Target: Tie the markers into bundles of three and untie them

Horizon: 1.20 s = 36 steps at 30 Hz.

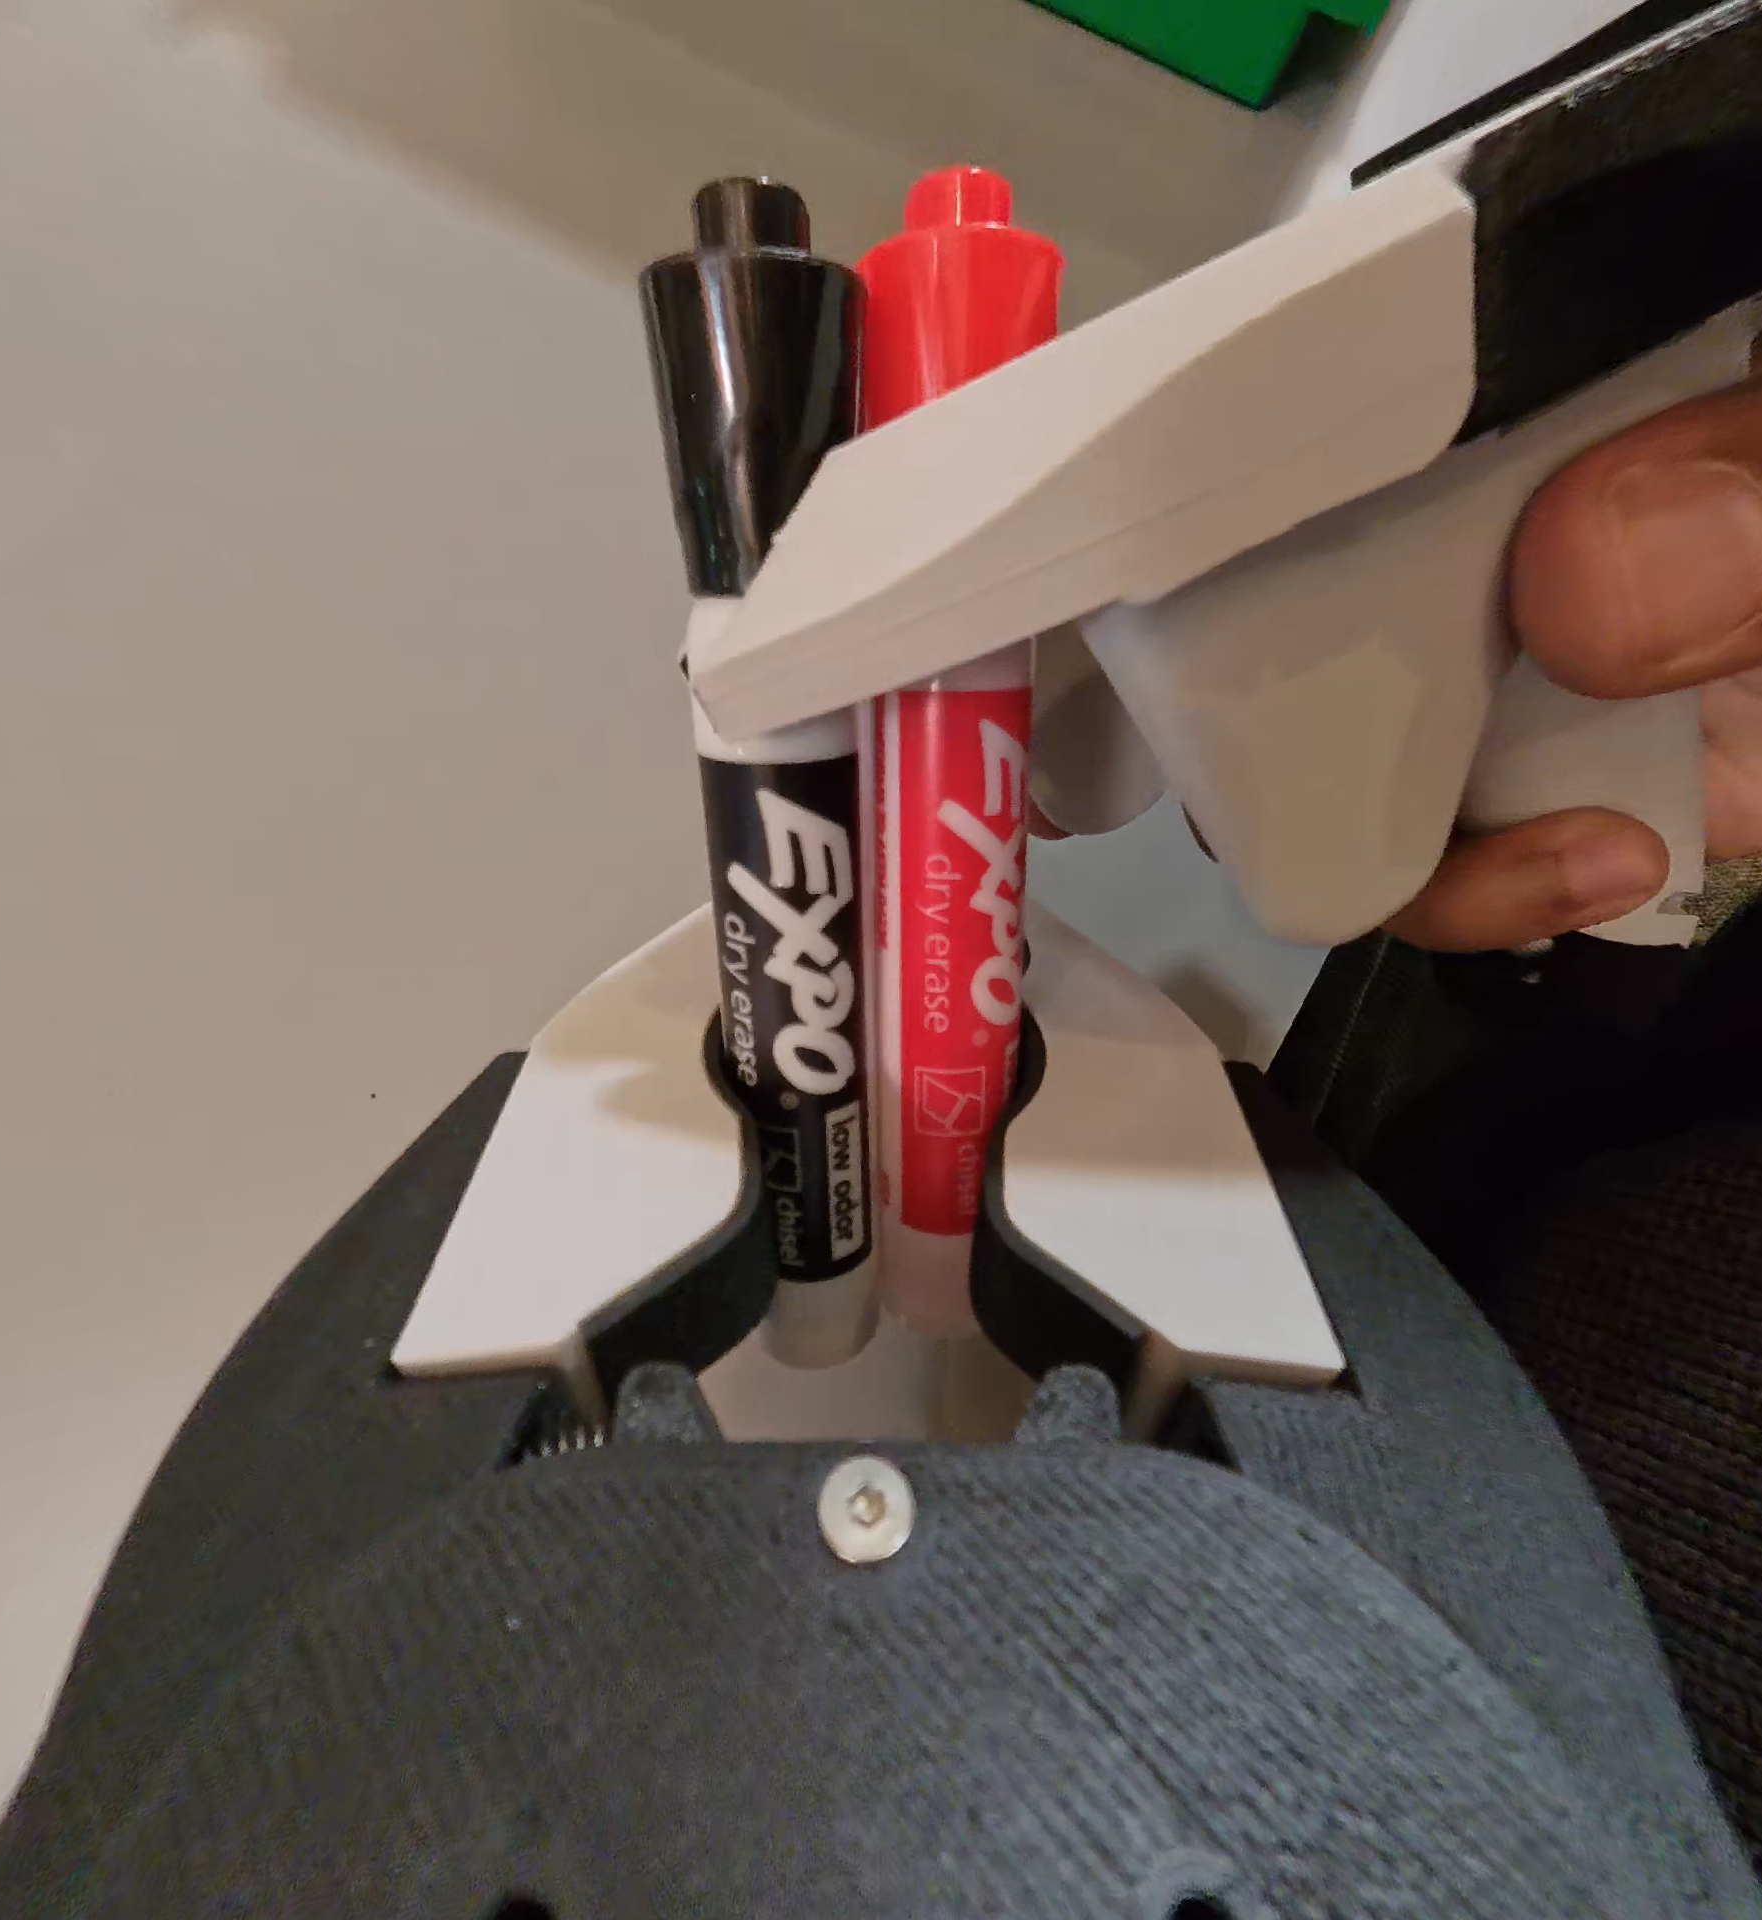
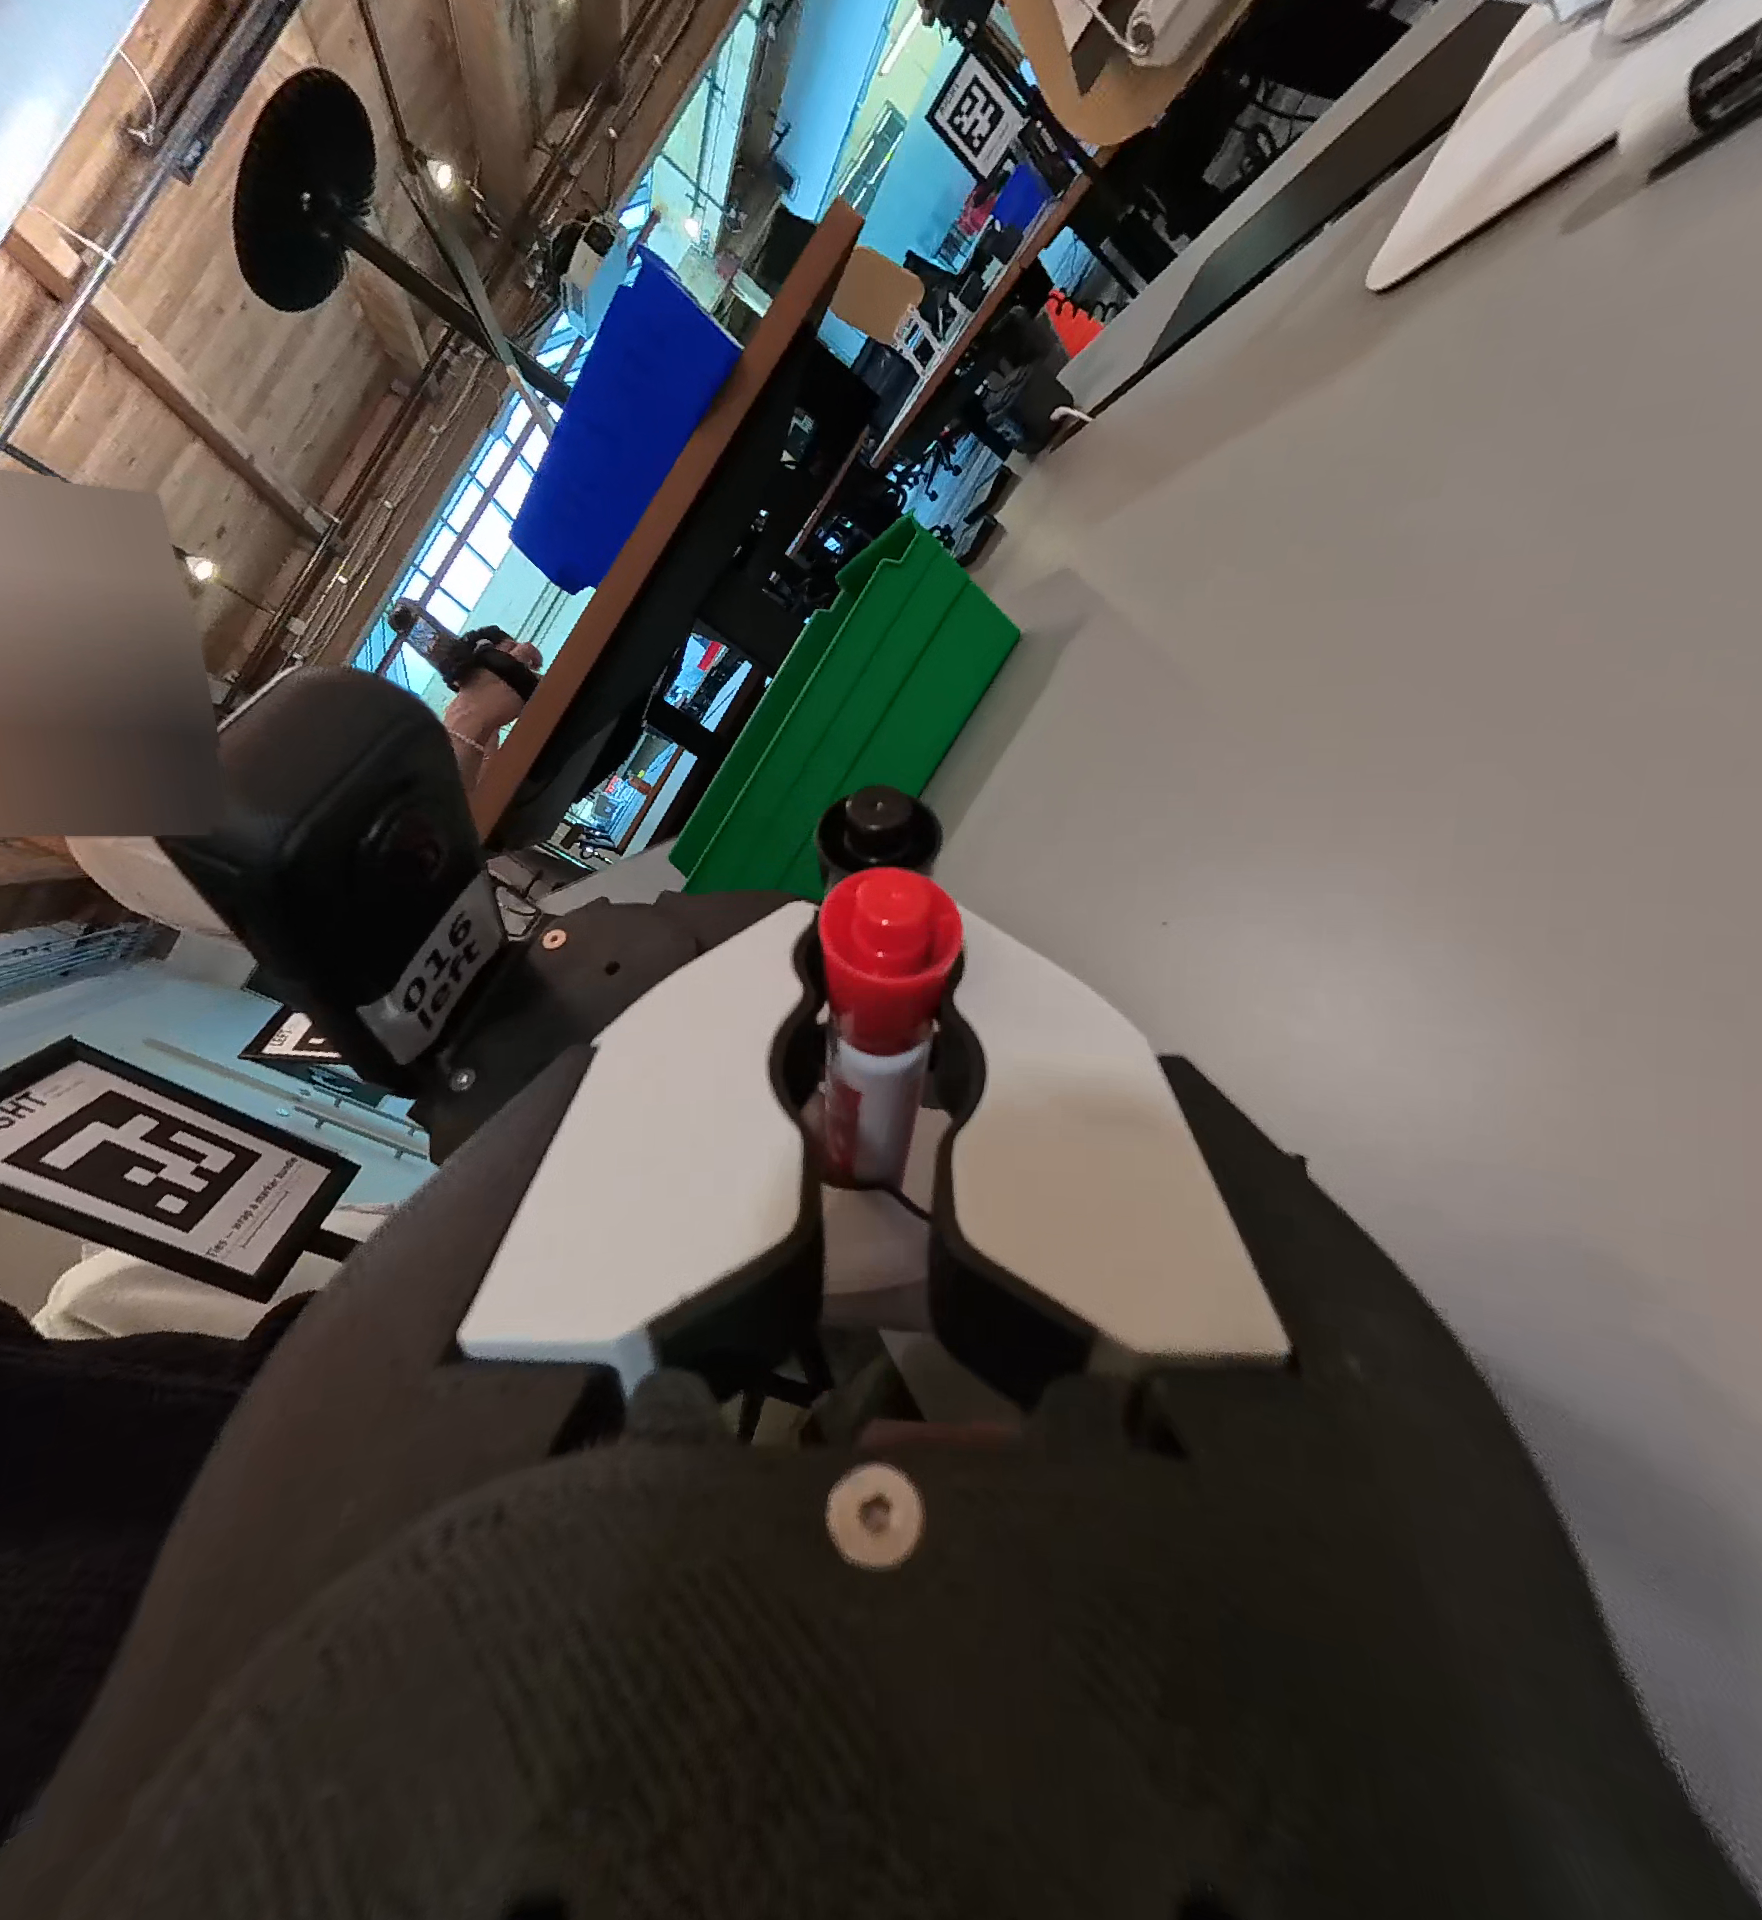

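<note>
Black and red, that's all I can count right now: a black marker [image 1: 778,665] and a red marker [image 1: 944,748] standing side by side, barrels touching, caps pointing away from the camera. The left gripper [image 1: 872,1049] has its white fingers pressed in on the pair low on the barrels, both sitting in the rounded notch. The right gripper [image 2: 877,1039] comes in across them higher up, near where caps meet barrels, and from its own camera it's pinching the red marker in its notch, with the black cap just behind. A bare hand [image 1: 1625,665] is wrapped round the right gripper's handle. I can't see a third marker in either view, and no tie or band either, apart from a thin dark thread-like thing near the right gripper's notch that I can't identify. So my read is this is the gather-and-align stage, not the tying itself. If I were doing it: keep the left squeeze steady as the anchor, use the right one only to line up the caps, and don't let go with both at once or the pair will fan out. Behind them is a pale grey table [image 2: 1479,831] with a green bin [image 2: 856,675], well apart from the action.
</note>
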Motion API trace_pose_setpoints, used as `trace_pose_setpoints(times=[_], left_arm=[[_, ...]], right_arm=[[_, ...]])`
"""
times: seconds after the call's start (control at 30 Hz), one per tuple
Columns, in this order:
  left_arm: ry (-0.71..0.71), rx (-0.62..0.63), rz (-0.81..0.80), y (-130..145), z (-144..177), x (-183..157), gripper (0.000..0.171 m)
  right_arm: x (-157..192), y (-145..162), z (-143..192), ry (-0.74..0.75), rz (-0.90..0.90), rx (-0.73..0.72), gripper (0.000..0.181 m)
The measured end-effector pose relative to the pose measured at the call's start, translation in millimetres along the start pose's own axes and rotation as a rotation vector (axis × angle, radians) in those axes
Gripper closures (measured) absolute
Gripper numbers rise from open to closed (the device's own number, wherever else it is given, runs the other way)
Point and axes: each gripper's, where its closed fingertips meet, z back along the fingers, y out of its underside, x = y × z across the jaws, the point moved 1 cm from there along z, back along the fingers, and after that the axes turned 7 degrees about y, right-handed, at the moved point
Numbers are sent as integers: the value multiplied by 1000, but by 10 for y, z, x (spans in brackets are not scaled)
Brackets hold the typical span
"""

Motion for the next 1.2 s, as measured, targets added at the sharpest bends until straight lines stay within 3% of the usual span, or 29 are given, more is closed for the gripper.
trace_pose_setpoints(times=[0.37, 0.47, 0.73, 1.2], left_arm=[[27, -13, 6, -24, 20, -34, 129], [34, -5, 3, -10, 6, -57, 129], [51, -12, 18, -20, 6, -77, 129], [54, -10, 53, 7, 4, -35, 129]], right_arm=[[37, -12, 15, -40, 8, 7, 164], [66, -50, 31, -72, -18, -15, 152], [28, -67, 33, -62, -40, -22, 163], [-5, -144, 71, -66, -56, -55, 152]])
